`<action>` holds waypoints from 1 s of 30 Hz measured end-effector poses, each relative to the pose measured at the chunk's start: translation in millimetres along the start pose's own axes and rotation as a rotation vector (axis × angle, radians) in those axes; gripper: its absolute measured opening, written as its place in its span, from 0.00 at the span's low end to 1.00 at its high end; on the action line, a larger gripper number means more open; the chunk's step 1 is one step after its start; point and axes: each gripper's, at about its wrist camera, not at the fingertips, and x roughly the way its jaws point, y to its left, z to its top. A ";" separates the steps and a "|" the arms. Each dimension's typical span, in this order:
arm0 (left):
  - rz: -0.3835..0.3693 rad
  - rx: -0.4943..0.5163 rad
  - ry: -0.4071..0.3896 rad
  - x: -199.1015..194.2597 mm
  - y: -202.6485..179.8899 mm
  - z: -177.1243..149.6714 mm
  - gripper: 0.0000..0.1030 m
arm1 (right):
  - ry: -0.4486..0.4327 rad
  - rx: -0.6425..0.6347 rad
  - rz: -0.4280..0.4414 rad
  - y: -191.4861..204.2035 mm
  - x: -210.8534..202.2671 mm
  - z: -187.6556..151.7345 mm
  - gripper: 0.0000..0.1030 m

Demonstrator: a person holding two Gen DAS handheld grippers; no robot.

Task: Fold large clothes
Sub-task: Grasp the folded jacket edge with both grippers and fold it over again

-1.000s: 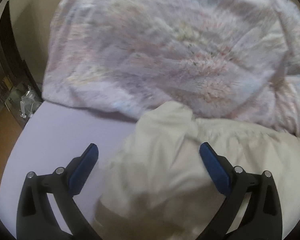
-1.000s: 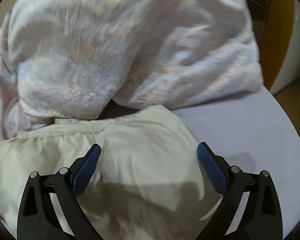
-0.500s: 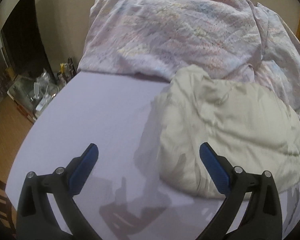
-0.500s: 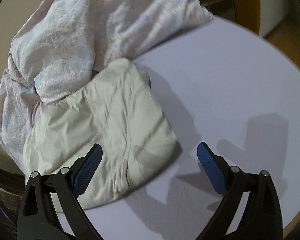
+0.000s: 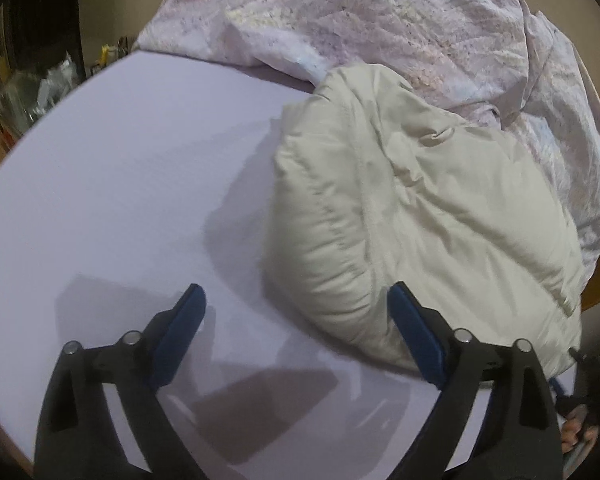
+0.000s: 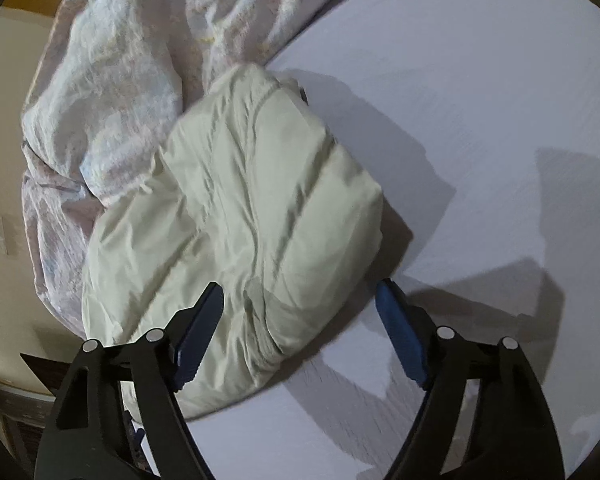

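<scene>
A cream puffy jacket (image 5: 412, 216) lies folded into a thick bundle on the lavender bed sheet (image 5: 132, 168). In the right wrist view the same jacket (image 6: 236, 216) fills the lower left. My left gripper (image 5: 296, 316) hangs over bare sheet just left of the bundle's near end, its jaws closing with nothing between them. My right gripper (image 6: 300, 312) hovers above the bundle's near right corner, its jaws closing too; the pads are apart and do not press the cloth.
A crumpled pastel quilt (image 5: 380, 20) is heaped behind the jacket, also the quilt (image 6: 132, 64) at upper left. Cluttered items (image 5: 28, 88) stand beside the bed at far left. A hand (image 5: 580, 436) shows at lower right. Bare sheet (image 6: 480, 120) spreads right.
Both grippers pulled back from the jacket, leaving it as a folded bundle on the sheet. Both views rolled, and the jaws of both have narrowed a little.
</scene>
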 end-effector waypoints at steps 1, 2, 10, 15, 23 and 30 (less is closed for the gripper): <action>-0.012 -0.015 -0.001 3.1 -0.3 0.0 0.85 | -0.003 0.003 0.007 -0.2 0.2 0.8 0.74; -0.035 -0.038 0.000 7.7 -0.2 0.1 0.81 | -0.004 0.011 0.022 -1.1 0.5 1.4 0.69; -0.143 -0.168 -0.024 26.0 2.5 3.1 0.55 | -0.025 0.028 0.058 -2.8 7.7 1.3 0.41; -0.169 -0.205 -0.050 20.7 1.5 9.6 0.30 | -0.050 0.021 0.098 -1.3 1.4 -0.4 0.21; -0.186 -0.196 -0.089 -5.2 16.7 5.6 0.23 | -0.039 0.024 0.143 4.0 -17.1 -16.9 0.17; -0.167 -0.172 -0.083 -36.0 53.6 -21.0 0.24 | 0.036 -0.026 0.148 -1.0 -35.0 -62.5 0.17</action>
